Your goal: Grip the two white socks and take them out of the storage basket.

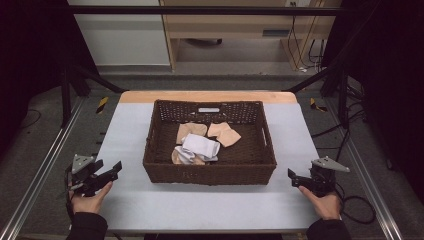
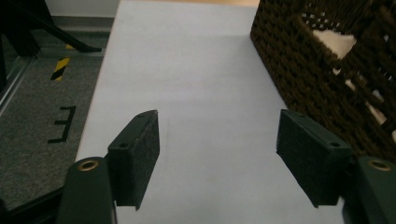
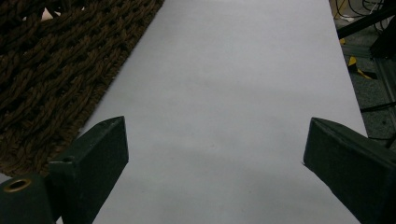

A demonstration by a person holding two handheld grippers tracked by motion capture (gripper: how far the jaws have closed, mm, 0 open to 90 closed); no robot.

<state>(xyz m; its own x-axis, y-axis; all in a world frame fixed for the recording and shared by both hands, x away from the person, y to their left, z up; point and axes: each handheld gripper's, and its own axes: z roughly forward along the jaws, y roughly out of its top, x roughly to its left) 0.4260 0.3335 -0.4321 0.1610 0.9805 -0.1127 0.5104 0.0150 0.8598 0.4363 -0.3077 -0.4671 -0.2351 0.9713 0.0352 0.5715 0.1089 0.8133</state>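
Nothing's actually been picked up yet. The person has both tools parked on the white table [image 1: 210, 210], one at each front corner of the dark wicker basket [image 1: 210, 172]. The left gripper [image 1: 111, 171] has its jaws spread wide with only bare tabletop between them, and the right gripper [image 1: 294, 177] is the same: jaws well apart, nothing in them.

So I'd call this the ready pose before the first reach. The laundry is in the basket: a crumpled white sock [image 1: 200, 148] sitting on top of some peach-coloured cloths [image 1: 224, 133] (socks too, probably, hard to say).

Next move looks like lifting a gripper over the rim and coming down onto that white sock. Its long axis runs roughly left to right, tilted a bit, so I'd pinch across the middle. Which end is the toe I can't tell.
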